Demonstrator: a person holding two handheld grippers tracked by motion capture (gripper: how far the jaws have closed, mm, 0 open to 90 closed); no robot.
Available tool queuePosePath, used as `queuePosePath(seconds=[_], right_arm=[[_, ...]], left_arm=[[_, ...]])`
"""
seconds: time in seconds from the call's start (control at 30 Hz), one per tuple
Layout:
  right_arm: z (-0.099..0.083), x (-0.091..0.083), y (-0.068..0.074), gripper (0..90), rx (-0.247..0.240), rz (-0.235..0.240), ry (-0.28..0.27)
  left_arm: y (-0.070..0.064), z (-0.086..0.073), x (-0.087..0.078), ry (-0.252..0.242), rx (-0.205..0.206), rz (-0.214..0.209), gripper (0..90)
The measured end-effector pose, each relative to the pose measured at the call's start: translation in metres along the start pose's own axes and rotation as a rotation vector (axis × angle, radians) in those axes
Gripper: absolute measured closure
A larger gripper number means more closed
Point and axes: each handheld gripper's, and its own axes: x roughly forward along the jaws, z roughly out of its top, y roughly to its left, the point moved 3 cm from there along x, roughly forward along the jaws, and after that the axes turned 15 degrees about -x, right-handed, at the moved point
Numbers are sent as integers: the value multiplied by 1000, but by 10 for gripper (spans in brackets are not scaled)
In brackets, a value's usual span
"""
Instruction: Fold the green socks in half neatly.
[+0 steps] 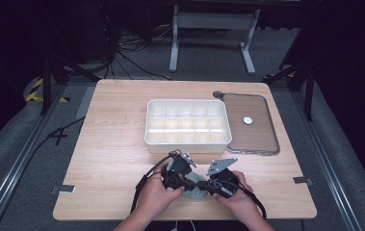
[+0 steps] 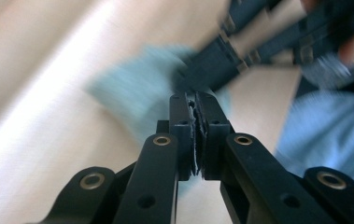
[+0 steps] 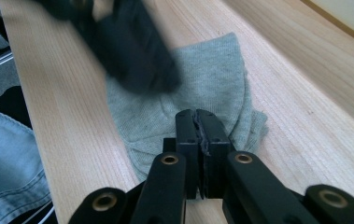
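At the near edge of the wooden desk (image 1: 112,144) a person's two hands meet over a small grey-green sock (image 1: 195,189) that lies flat on the wood, just near of the white divided box (image 1: 188,121). The left gripper (image 1: 186,180) comes in from the left and the right gripper (image 1: 212,185) from the right, their tips close together above the cloth. In the right gripper view the sock (image 3: 198,88) spreads out on the desk with a folded edge towards the right, and the right gripper's fingers (image 3: 212,130) are pressed flat together with no gap between the pads, their tips over the near part of the cloth; whether a fold is pinched between them I cannot tell. The left gripper shows there as a dark blur (image 3: 132,46) over the far part of the sock. In the left gripper view the fingers (image 2: 184,121) are likewise closed pad against pad, with the blurred pale sock (image 2: 132,93) just beyond the tips; a grip on the cloth cannot be made out. To the right of the box lies a brown tray (image 1: 250,124) with a small white disc (image 1: 247,120) on it.
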Motion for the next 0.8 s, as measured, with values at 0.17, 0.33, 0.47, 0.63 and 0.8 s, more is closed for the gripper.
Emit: queuePosePath(seconds=[0.17,0.33,0.47,0.63,0.8], right_arm=[[0,1,-1,890,-7,0,3],[0,1,0,884,-12,-12,6],[1,-4,-1,845,-9,-13,-7],[6,-27,-7,843,-1,-40,-54],[-5,-31,-15,817,58,-54,10]], left_arm=[[11,2,11,32,36,101,892],[11,-3,18,79,29,150,895],[9,-7,17,74,13,154,895],[9,-8,17,64,8,159,888],[9,-8,17,69,3,165,887]])
